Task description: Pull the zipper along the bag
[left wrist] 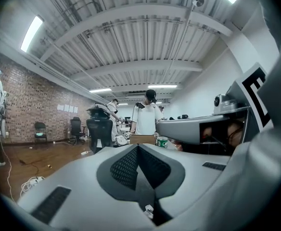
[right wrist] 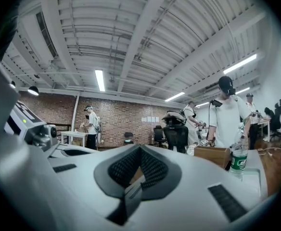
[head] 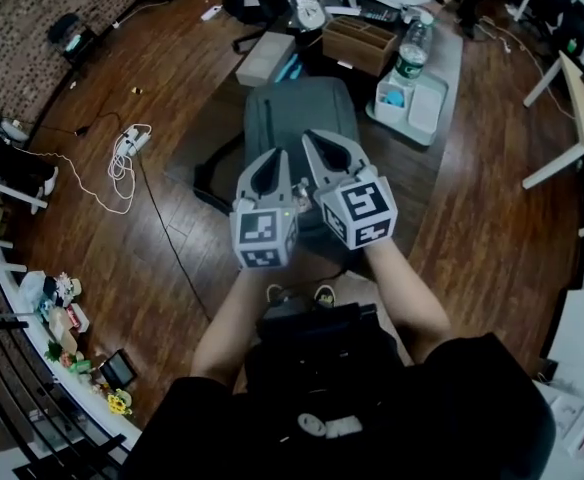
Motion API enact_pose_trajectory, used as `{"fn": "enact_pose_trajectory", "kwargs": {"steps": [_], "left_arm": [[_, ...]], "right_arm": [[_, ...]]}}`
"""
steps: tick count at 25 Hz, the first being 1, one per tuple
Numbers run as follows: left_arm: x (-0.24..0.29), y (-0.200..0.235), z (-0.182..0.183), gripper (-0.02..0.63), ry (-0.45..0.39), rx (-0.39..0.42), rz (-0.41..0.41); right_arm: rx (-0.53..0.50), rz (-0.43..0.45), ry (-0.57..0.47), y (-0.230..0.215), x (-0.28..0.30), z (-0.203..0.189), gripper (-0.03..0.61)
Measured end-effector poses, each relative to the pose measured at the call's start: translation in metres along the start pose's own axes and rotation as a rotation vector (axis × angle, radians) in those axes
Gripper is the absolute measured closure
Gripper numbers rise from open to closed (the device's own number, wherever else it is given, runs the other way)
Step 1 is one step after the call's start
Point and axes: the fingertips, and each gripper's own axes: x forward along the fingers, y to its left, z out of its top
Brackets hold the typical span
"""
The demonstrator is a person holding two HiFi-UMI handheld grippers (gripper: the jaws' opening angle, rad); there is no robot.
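A grey backpack [head: 297,108] lies flat on the low grey table [head: 452,63] in the head view; I cannot make out its zipper pull. My two grippers are held side by side above the bag's near end and point level across the room. The left gripper [head: 274,156] is shut with nothing between its pads [left wrist: 126,165]. Just to its right, the right gripper [head: 324,140] is also shut and empty, its pads [right wrist: 152,166] meeting at the tip. Neither gripper view shows the bag.
Behind the bag stand a wooden box [head: 357,43], a water bottle [head: 410,48] and a white tray [head: 414,103]. A person in a white shirt [left wrist: 147,119] stands at the table's far side. A power strip with cable [head: 127,148] lies on the floor at left.
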Motion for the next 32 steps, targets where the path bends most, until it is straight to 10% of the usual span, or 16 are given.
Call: {"fn": "enact_pose_trajectory", "kwargs": {"steps": [14,21,25,28,32], "left_arm": [[0.126,0.088,-0.091,0.623,0.038,0.021,-0.021],[0.15,0.092,-0.145,0.623,0.059,-0.012,-0.112],[0.152,0.085,-0.155,0.623,0.06,0.002,-0.16],[0.153,0.088,-0.155,0.623,0.054,-0.03,-0.177],[0.154,0.089,-0.154,0.623,0.064,-0.063,-0.195]], "right_arm": [[-0.131,0.006,0.112,-0.067,0.133,-0.013,0.569],[-0.296,0.385,0.513,-0.082,0.234,-0.071,0.555],[-0.151,0.68,0.894,-0.088,0.255,-0.152,0.551],[0.005,0.826,1.113,-0.083,0.26,-0.189,0.36],[-0.159,0.924,1.253,-0.086,0.274,-0.224,0.36]]}}
